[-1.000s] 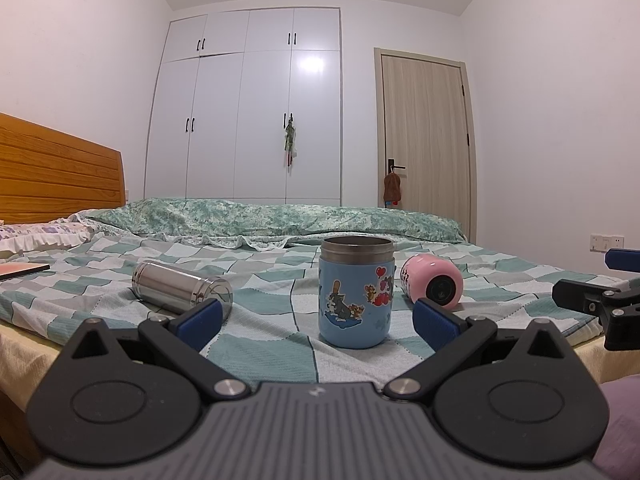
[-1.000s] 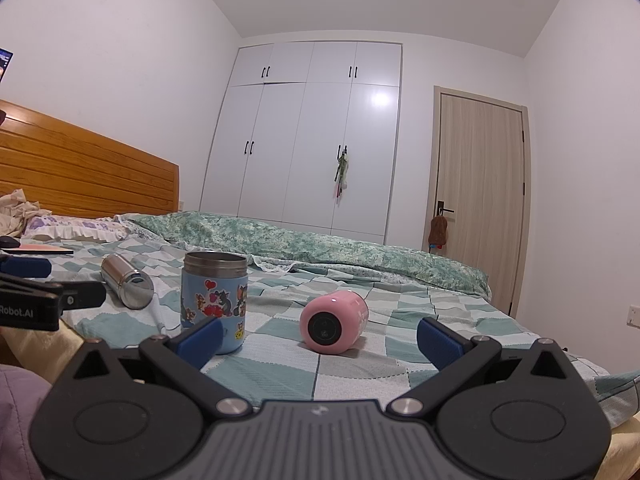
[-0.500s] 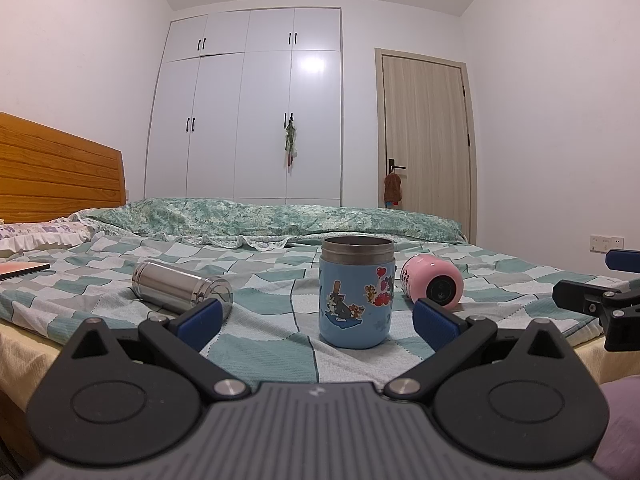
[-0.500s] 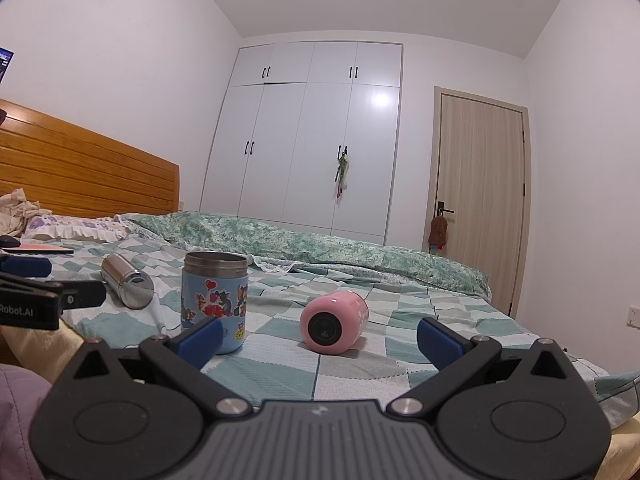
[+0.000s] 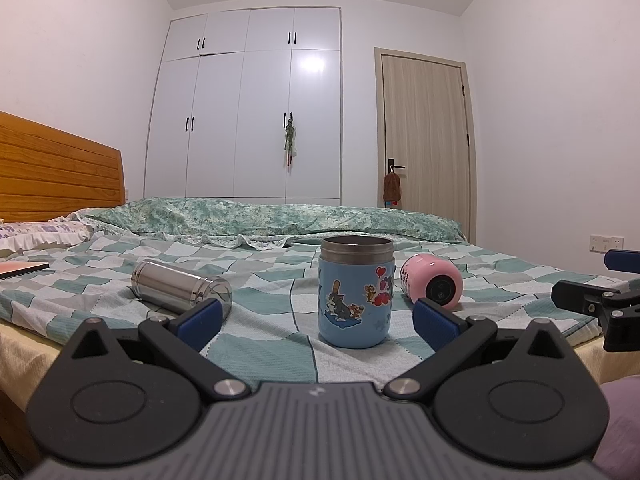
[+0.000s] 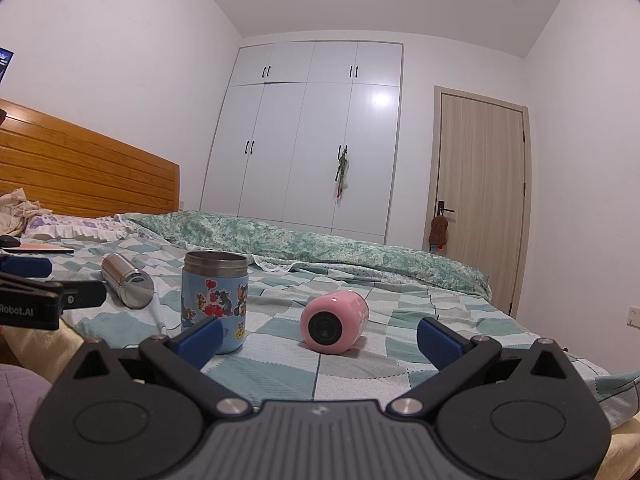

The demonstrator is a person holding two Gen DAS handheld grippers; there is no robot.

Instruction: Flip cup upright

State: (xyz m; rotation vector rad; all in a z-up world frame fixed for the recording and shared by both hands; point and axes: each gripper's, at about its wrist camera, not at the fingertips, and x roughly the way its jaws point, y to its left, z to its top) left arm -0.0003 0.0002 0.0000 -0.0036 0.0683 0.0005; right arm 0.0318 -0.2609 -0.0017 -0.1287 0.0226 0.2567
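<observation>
On the bed (image 5: 272,344), under a green and white checked cover, 3 cups sit in a row; at the left a steel cup (image 5: 180,290) lies on its side, its flat end toward the camera in the left wrist view; in the middle a blue cartoon cup (image 5: 355,292) stands upright with its steel rim open to the ceiling; just beside it on the right a pink cup (image 5: 434,285) lies on its side, its round dark end facing the camera, apart from the blue one. The left gripper (image 5: 316,322) hovers low at the near edge of the bed, its jaws spread wide and holding nothing, the blue cartoon cup framed between them; the right gripper (image 6: 318,338) sits further right, its jaws likewise wide apart and empty, the pink cup (image 6: 334,327) lying between its blue pads (image 6: 438,342). Behind the bed stand a white wardrobe (image 5: 256,112) and, at the right, a wooden door (image 5: 426,136).
</observation>
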